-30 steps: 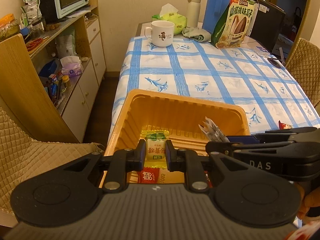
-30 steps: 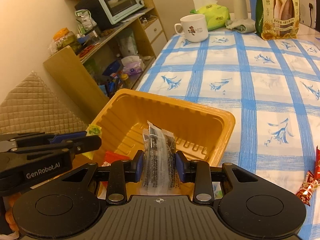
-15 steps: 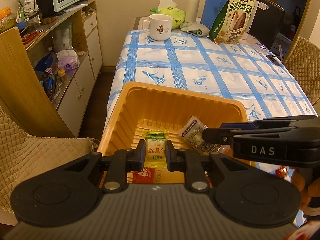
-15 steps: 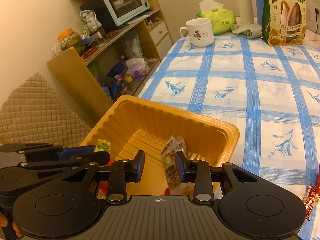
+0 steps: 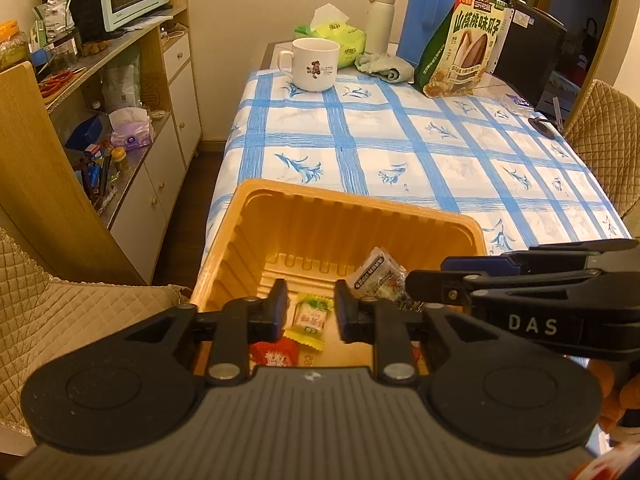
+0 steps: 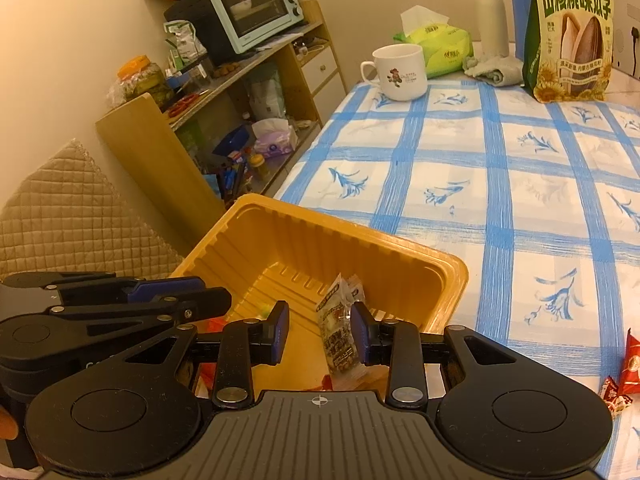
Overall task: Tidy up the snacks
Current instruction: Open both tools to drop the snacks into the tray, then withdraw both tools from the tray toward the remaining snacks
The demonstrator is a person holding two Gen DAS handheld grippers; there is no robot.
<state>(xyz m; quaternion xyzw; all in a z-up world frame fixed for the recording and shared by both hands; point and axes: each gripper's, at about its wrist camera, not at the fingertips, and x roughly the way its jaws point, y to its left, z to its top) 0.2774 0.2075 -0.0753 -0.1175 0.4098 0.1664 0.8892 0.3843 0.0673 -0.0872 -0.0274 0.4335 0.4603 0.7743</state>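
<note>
The landmark is the ribbed orange plastic tray, sitting at the near edge of the table w/ the blue-and-white checked cloth.

Left gripper hangs over the tray's near side, fingers apart, nothing between the pads. Below the gap, on the tray floor, lies a yellow-green wrapped candy, slightly tilted. A red wrapped candy lies just nearer than it, partly hidden by the gripper body. Toward the tray's right side lies a clear crinkly snack packet w/ dark print, touching the floor & leaning near the right wall.

Right gripper also over the tray's near-right part, fingers spread. The same clear packet shows just inside the right finger; contact w/ the pad can't be told, but the left finger is well apart from it, so no clamp. Both grippers are close together, side by side above the tray.

Outside the tray, to its right on the cloth, a few red wrapped candies lie near the table's near edge.

Beyond the tray, at the table's far end: a white ceramic mug w/ a small cartoon print, a green tissue pack, a white insulated bottle, a green sunflower-seed bag standing upright.
</note>
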